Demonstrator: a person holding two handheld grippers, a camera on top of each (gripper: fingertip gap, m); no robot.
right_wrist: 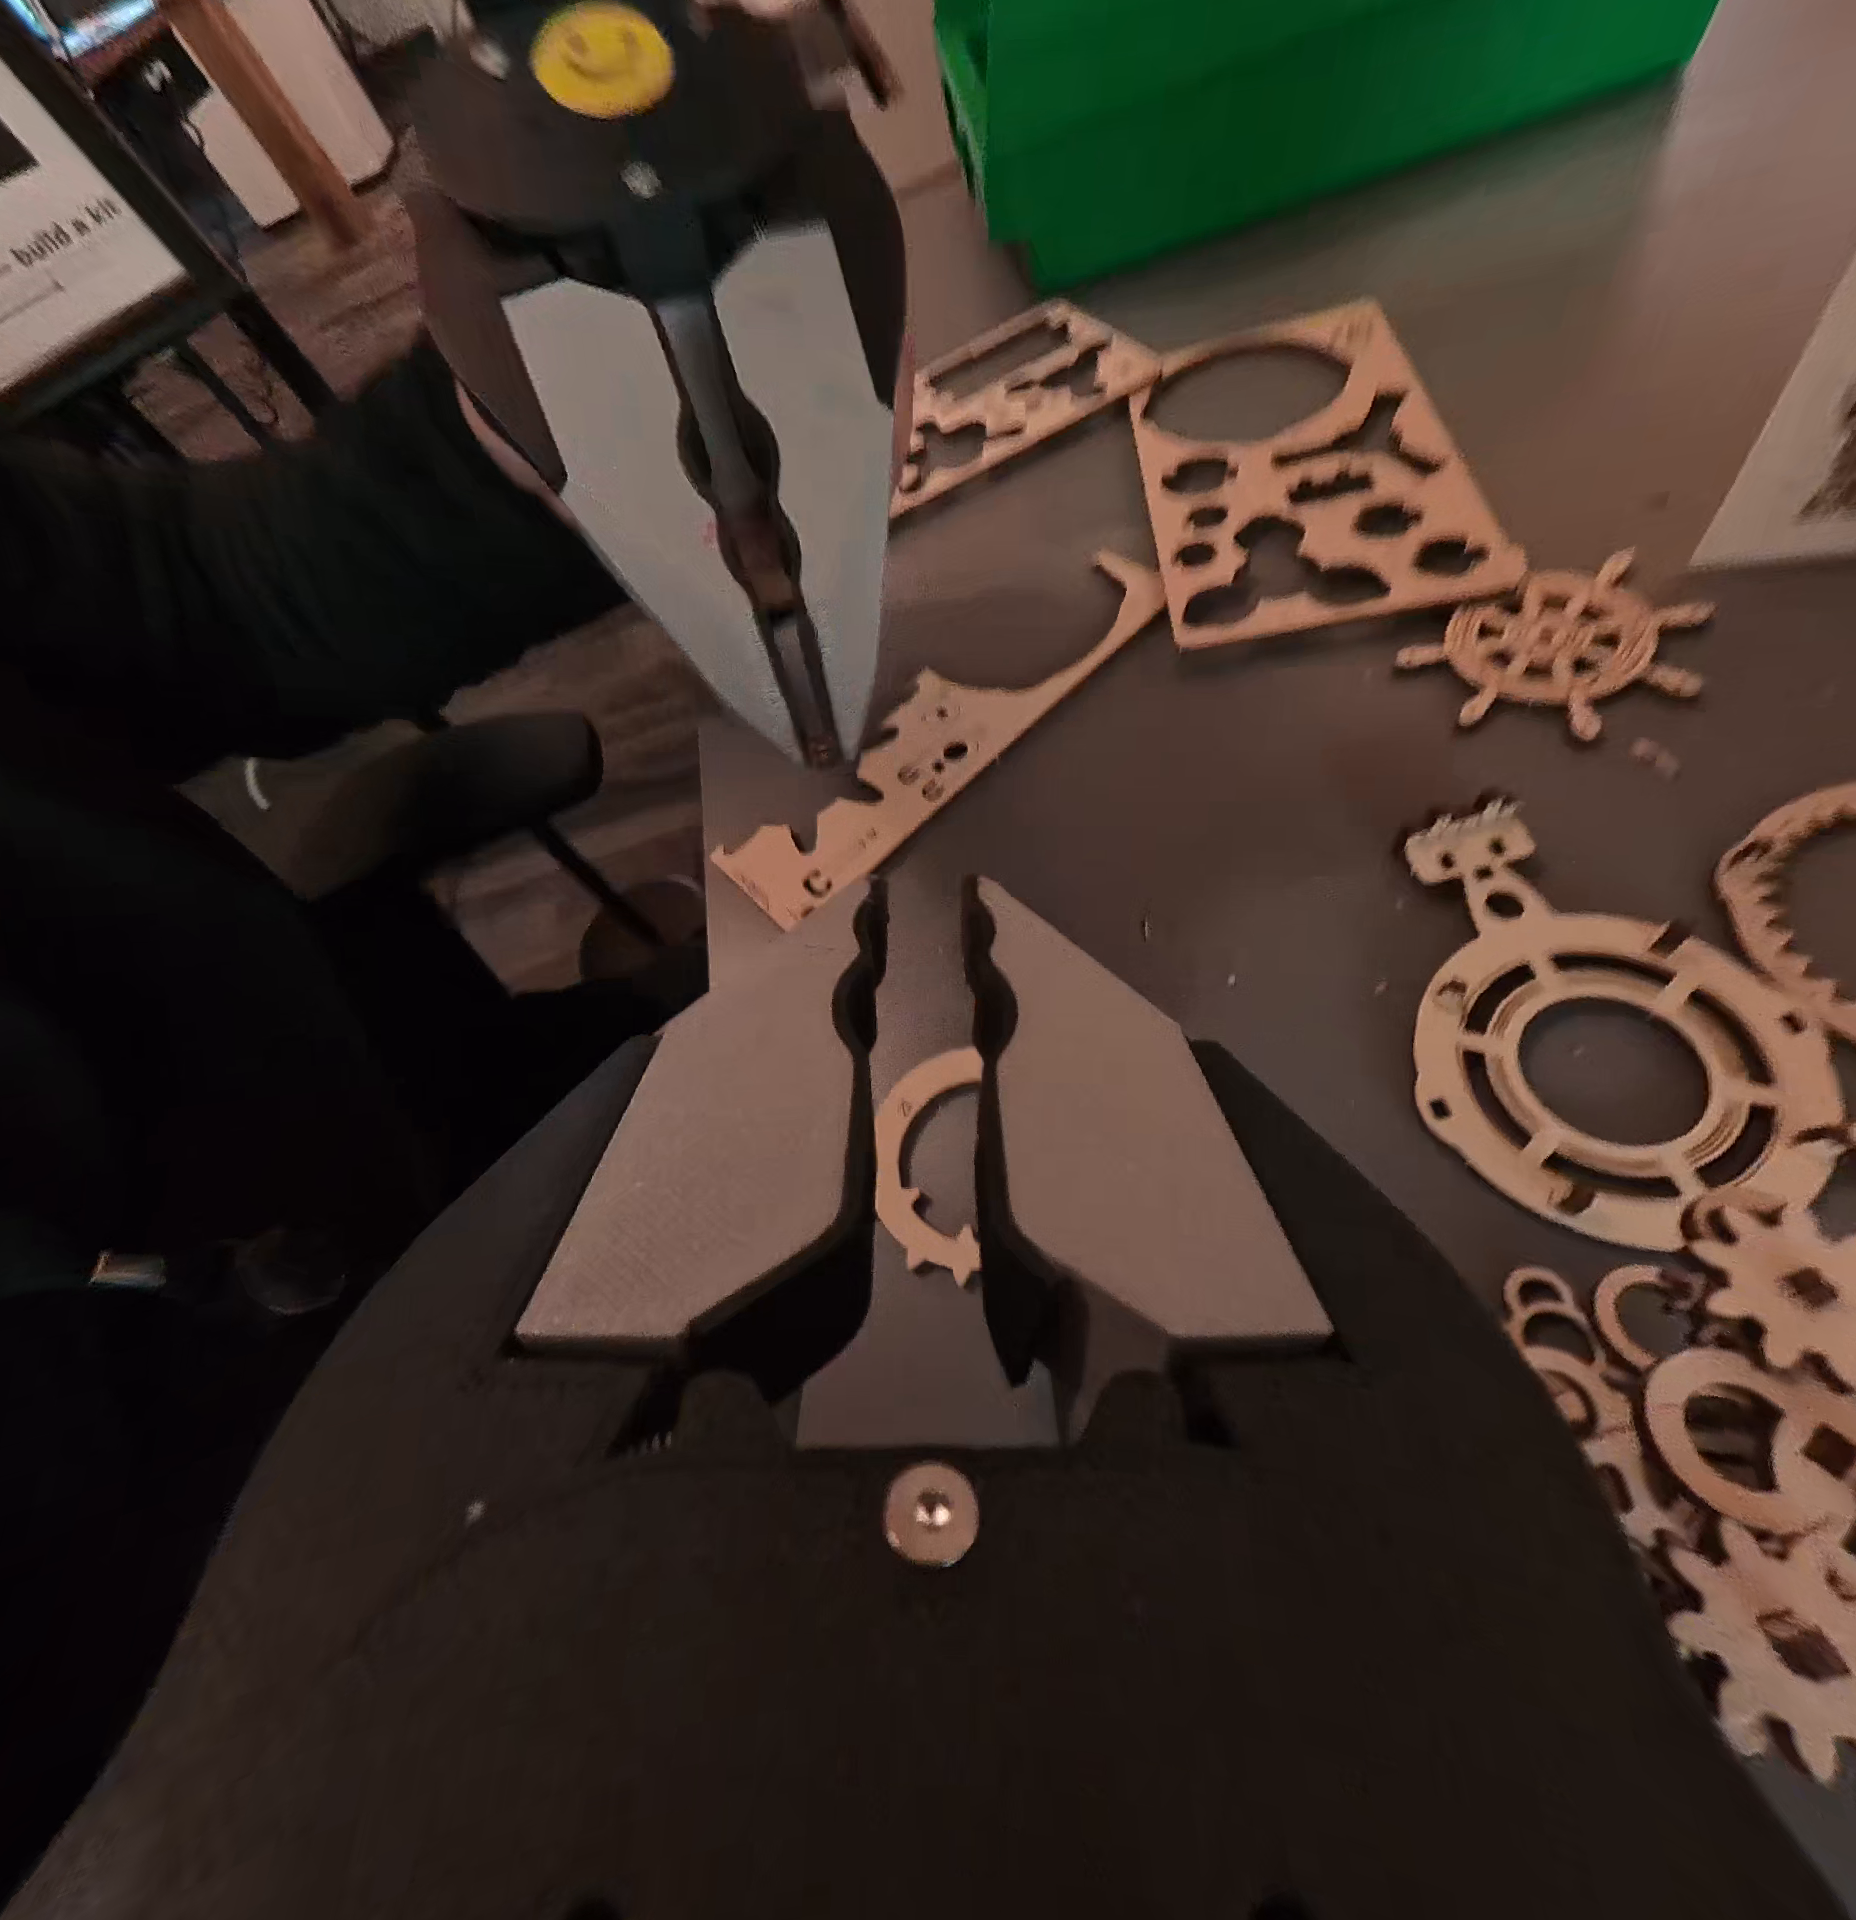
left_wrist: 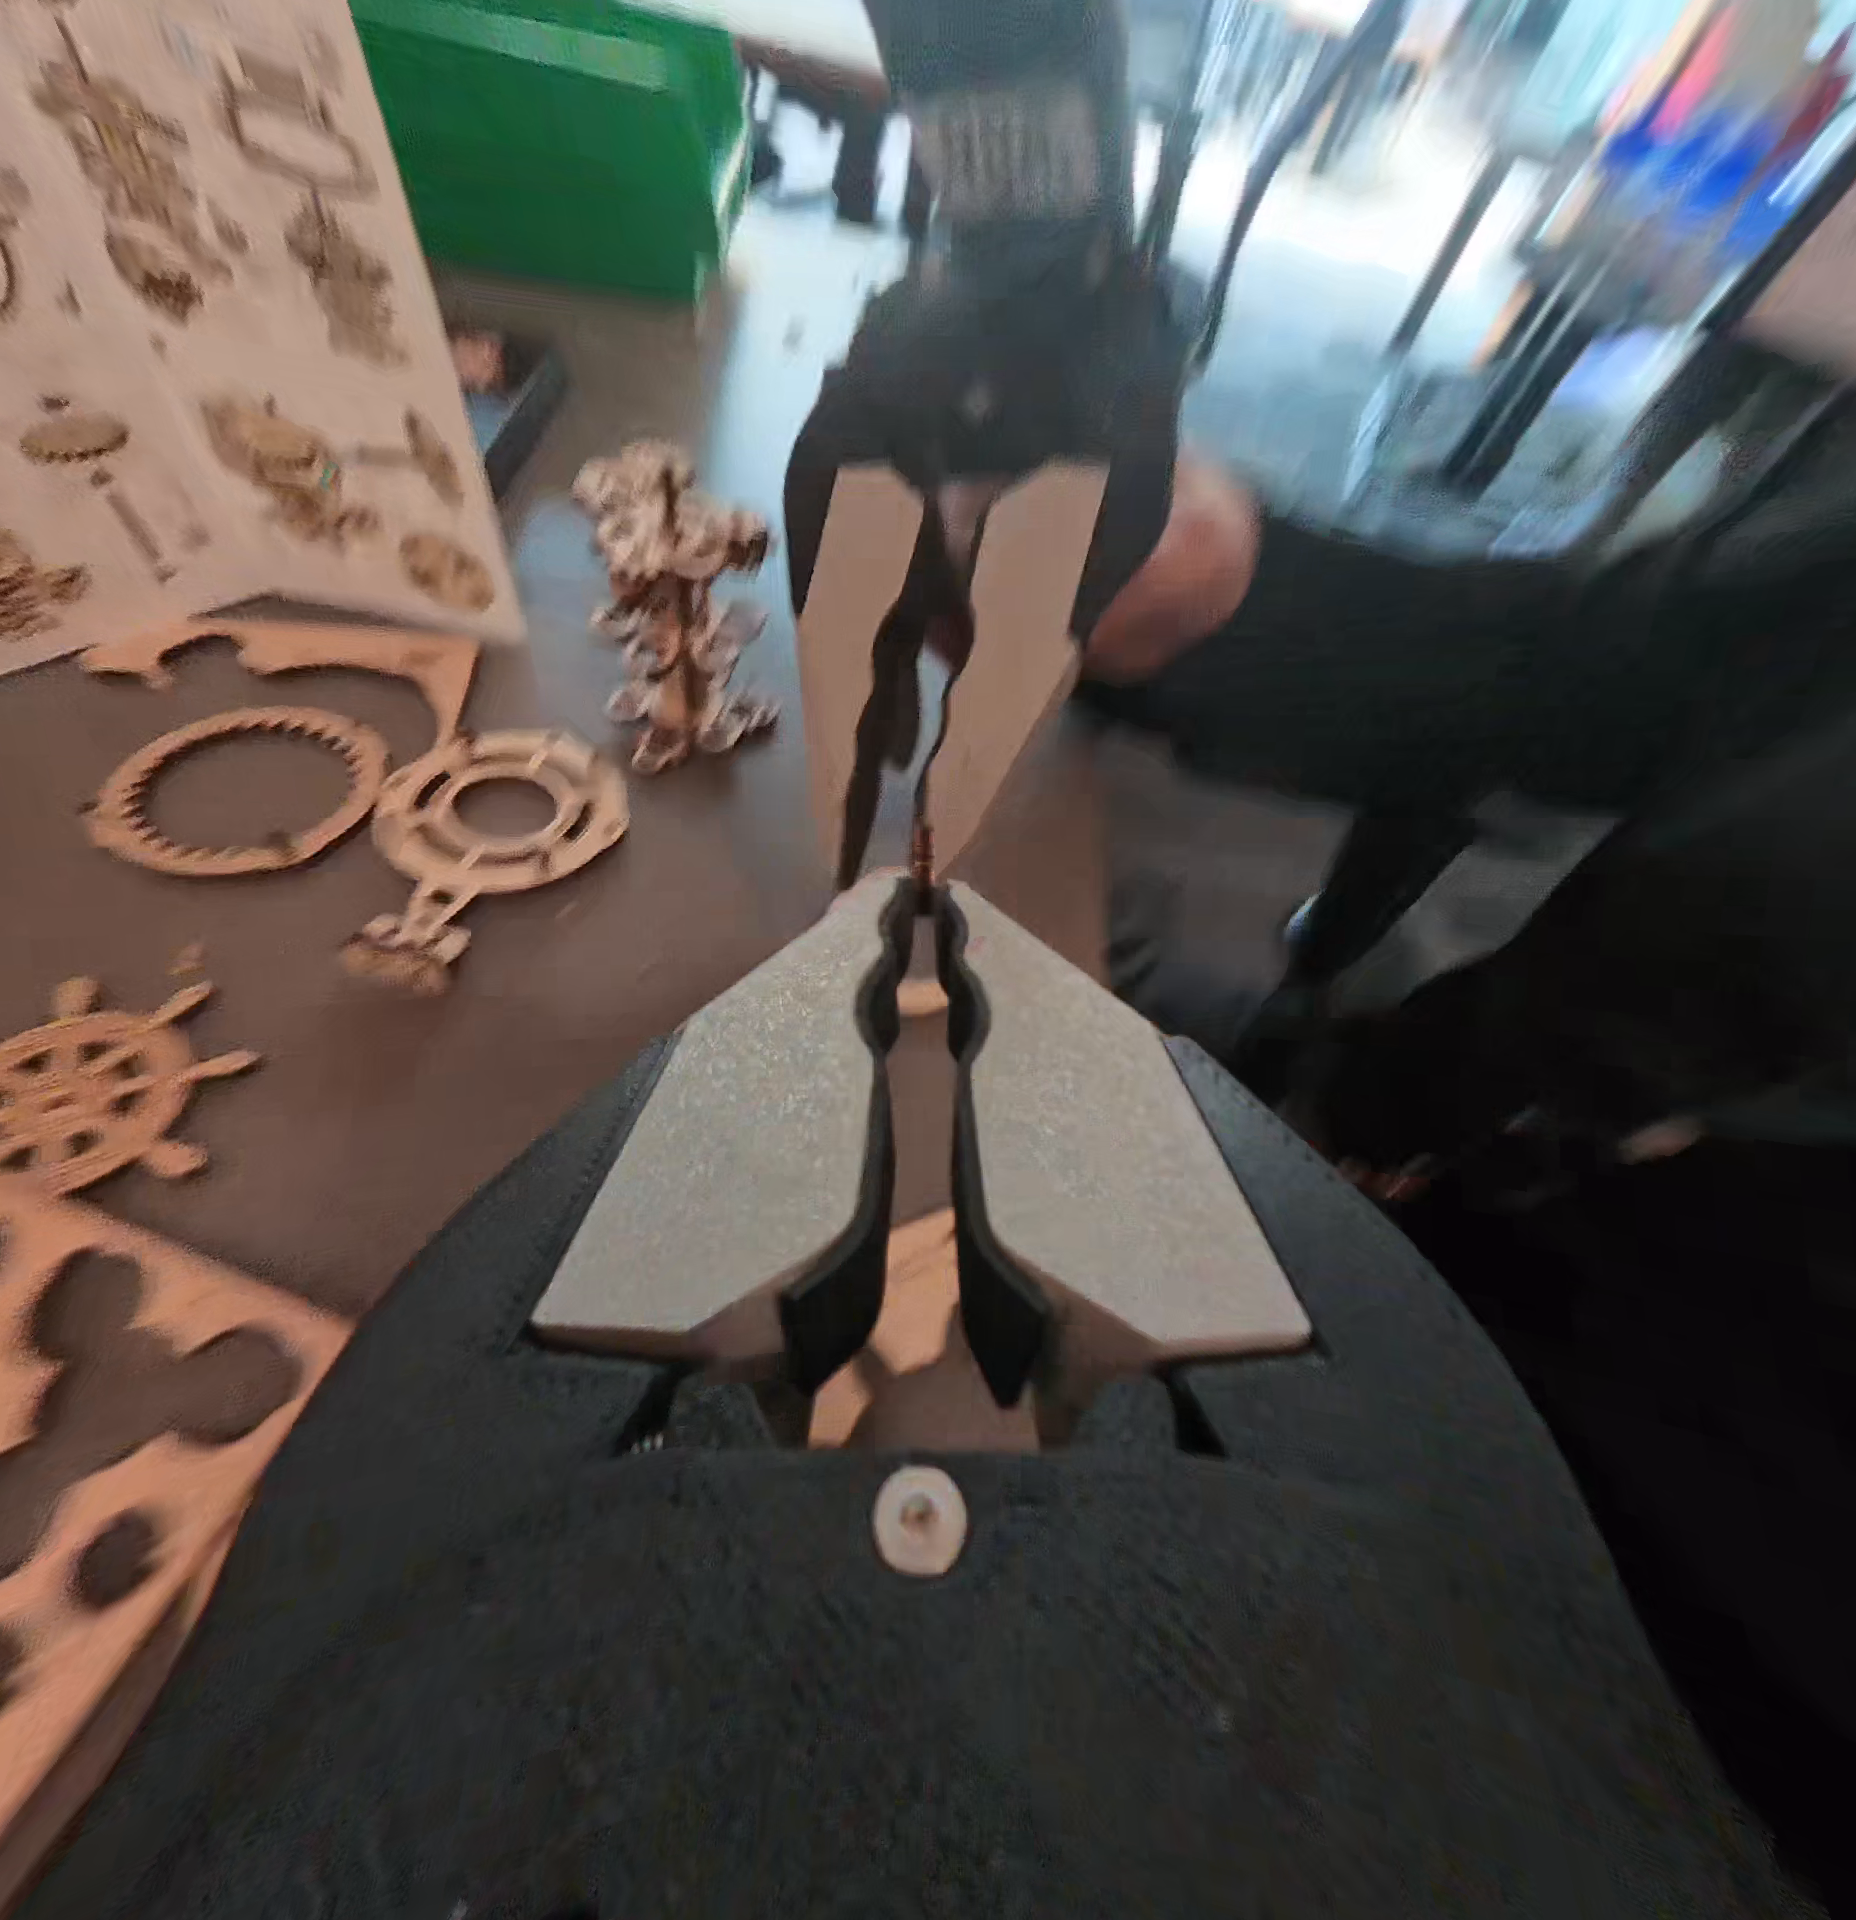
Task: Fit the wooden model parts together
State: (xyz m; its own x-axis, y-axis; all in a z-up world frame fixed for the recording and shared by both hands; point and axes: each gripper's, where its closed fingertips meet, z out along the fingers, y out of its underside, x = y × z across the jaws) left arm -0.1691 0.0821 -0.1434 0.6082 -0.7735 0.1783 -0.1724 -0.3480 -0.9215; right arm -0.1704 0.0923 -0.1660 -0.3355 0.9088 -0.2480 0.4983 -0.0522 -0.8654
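My left gripper is shut on a small reddish-brown pin that sticks out past its tips. My right gripper faces it tip to tip, close to the pin. In the right wrist view my right gripper is slightly open and empty, above a small notched wooden ring lying on the table. The left gripper points down near a wooden offcut sheet. A round wooden frame piece, a toothed ring and a ship's wheel lie flat nearby.
An upright stack of assembled gears stands behind the flat parts. Loose gears, a punched-out sheet, an instruction sheet and a green box sit on the dark table. The table's edge is just left of the grippers.
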